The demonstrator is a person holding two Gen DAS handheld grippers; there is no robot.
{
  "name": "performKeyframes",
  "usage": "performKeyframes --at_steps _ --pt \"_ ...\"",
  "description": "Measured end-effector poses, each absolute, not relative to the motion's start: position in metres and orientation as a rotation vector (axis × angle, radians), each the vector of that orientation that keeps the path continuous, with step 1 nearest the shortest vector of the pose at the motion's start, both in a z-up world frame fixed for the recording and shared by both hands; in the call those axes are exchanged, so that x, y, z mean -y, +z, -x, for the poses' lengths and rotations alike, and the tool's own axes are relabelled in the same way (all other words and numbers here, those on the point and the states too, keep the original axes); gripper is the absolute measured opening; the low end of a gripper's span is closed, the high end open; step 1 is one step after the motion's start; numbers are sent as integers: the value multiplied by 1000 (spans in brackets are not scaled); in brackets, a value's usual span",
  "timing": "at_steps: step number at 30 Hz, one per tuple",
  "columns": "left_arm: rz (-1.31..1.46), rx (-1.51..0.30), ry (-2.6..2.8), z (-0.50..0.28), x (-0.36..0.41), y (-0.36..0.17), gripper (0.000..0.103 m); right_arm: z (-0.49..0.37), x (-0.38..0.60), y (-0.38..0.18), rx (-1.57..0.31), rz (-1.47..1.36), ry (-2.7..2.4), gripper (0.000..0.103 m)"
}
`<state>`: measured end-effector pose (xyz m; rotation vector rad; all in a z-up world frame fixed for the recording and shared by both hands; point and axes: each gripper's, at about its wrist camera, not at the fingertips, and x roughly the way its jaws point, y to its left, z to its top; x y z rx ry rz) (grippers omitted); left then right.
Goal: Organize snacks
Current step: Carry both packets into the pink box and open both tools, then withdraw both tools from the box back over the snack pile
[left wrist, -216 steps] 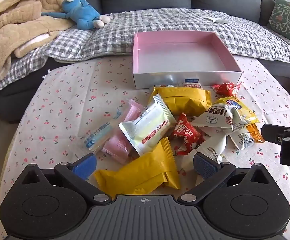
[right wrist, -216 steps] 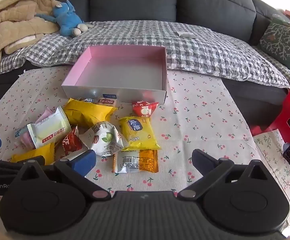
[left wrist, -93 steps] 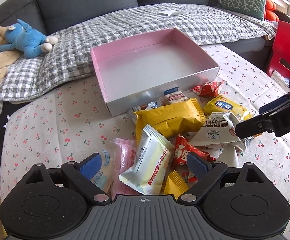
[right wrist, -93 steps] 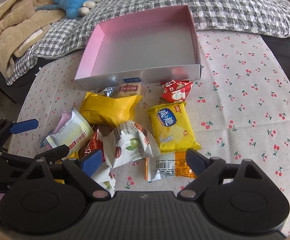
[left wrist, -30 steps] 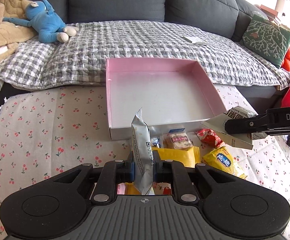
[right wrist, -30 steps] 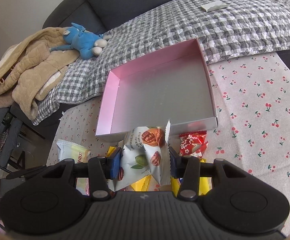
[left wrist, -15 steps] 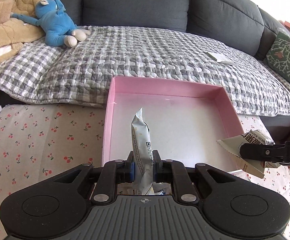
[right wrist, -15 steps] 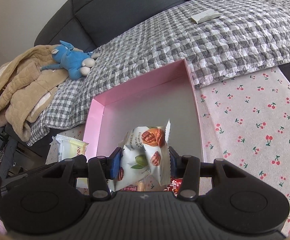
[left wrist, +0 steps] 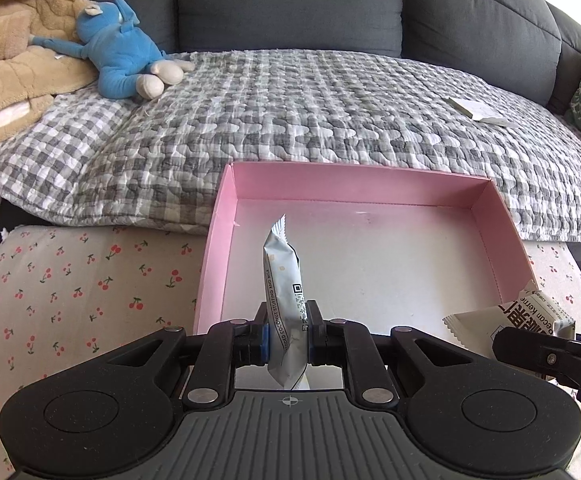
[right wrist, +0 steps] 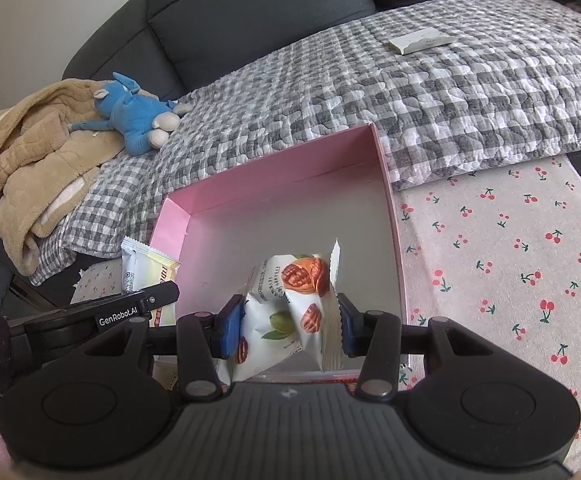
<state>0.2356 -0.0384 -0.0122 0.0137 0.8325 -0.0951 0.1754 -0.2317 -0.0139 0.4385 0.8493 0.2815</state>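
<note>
Two grippers, left (left wrist: 288,338) clamping upright silver packet (left wrist: 284,304), right (right wrist: 286,330) clamping nut packet (right wrist: 290,308).

The open pink cardboard box (left wrist: 486,216) sits on the cherry-print tablecloth (left wrist: 70,280), in front of the grey checked quilt (left wrist: 310,112). A blue plush toy (left wrist: 122,48) lies on the quilt, behind and left of the box.

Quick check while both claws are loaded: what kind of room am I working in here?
Most likely a home living room. A dark grey sofa sits behind the table, covered by a grey checked quilt, with a blue plush toy lying on it. The table wears a cherry-print cloth.
</note>
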Motion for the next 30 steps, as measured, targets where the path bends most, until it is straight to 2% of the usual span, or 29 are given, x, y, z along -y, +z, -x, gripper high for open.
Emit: performKeyframes --at_steps 3,6,8,9,10,14,16,25,30 --pt "-30 -843 -88 -238 41 -17 14 -176 232 -16 -858 -435 277 43" --pt "-31 -846 -70 -240 41 -20 19 -176 233 -15 -859 -449 283 47" --pt "-26 -856 -67 -240 40 -22 22 -176 234 -13 -859 -470 290 55" --pt "-31 -857 -60 -240 40 -22 27 -175 234 -12 -858 -474 288 64" --pt "-42 -855 -51 -239 40 -22 33 -174 234 -10 -853 -472 289 66" --pt "-61 -842 -44 -234 37 -18 44 -172 234 -7 -856 -460 289 67" --pt "-60 -835 -44 -230 34 -15 55 -170 234 -4 -855 -460 291 68" --pt "-27 -838 -80 -208 18 -5 73 -150 237 15 -831 -446 302 77" --pt "-24 -836 -110 -189 6 -1 79 -136 235 20 -827 -419 299 82"
